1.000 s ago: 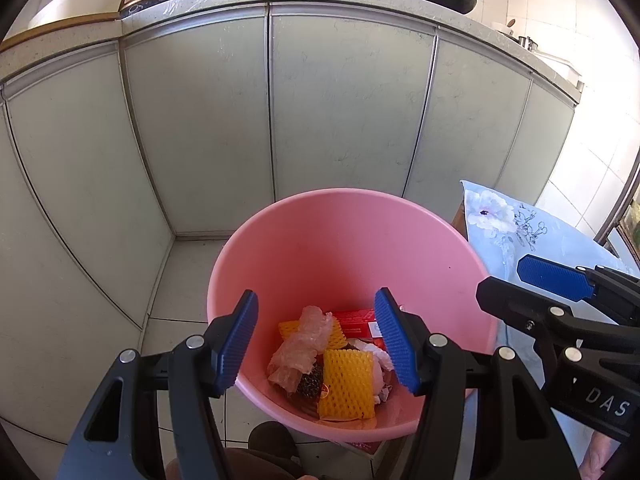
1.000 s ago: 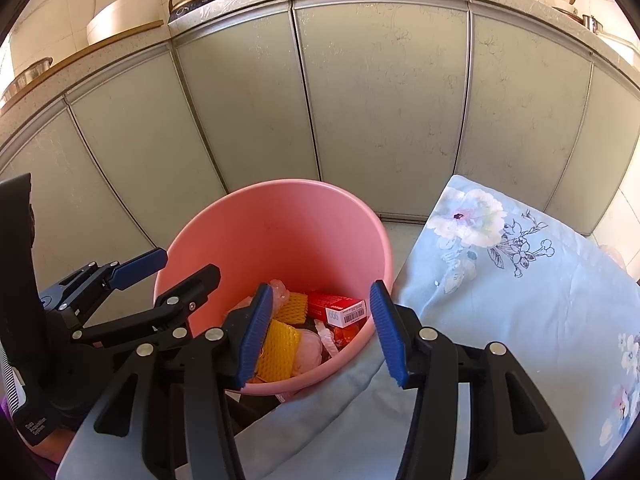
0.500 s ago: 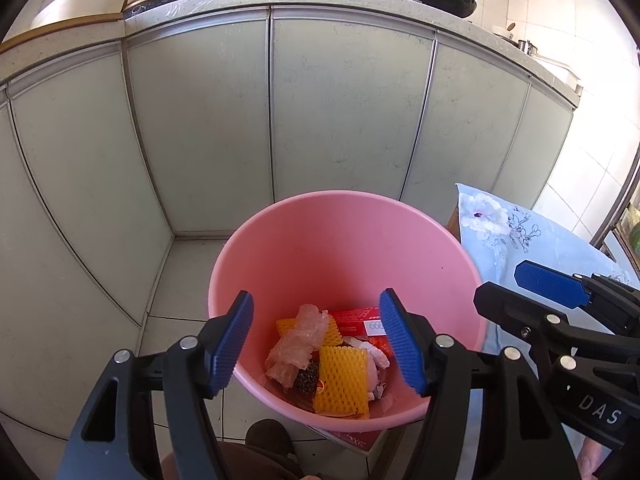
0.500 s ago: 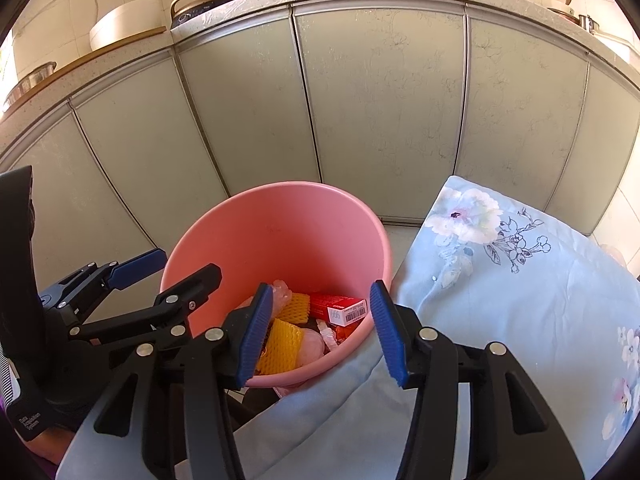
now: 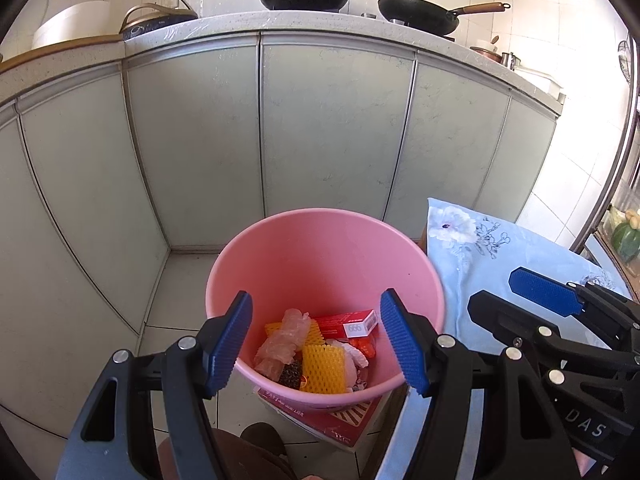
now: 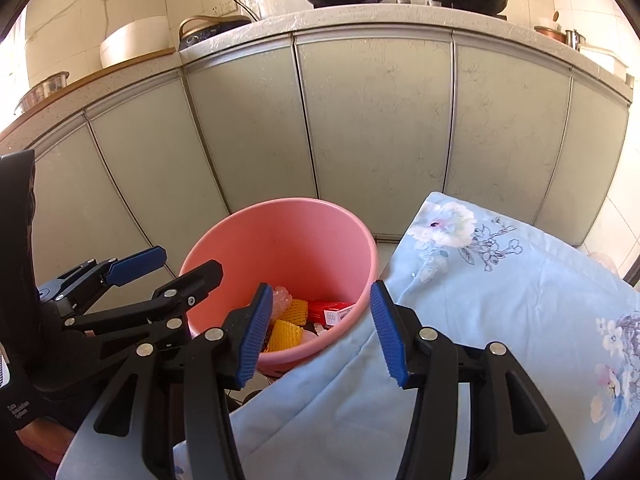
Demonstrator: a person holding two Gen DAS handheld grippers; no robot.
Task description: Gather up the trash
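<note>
Hovering with left gripper (image 5: pixel 316 344) jaws apart, gripping nothing, above pink bucket (image 5: pixel 320 256) sitting just ahead and below. Lying in bucket bottom between the blue pads: yellow foam net (image 5: pixel 323 368), red carton (image 5: pixel 348 323), crumpled plastic wrap (image 5: pixel 286 340). Hanging with right gripper (image 6: pixel 318 334) jaws parted and empty, over floral blue cloth (image 6: pixel 500 292), bucket ahead-left.

Open pink bin (image 5: pixel 325 256) mouth between cabinet doors (image 5: pixel 328 128) and blue-clothed table (image 5: pixel 500 264)
</note>
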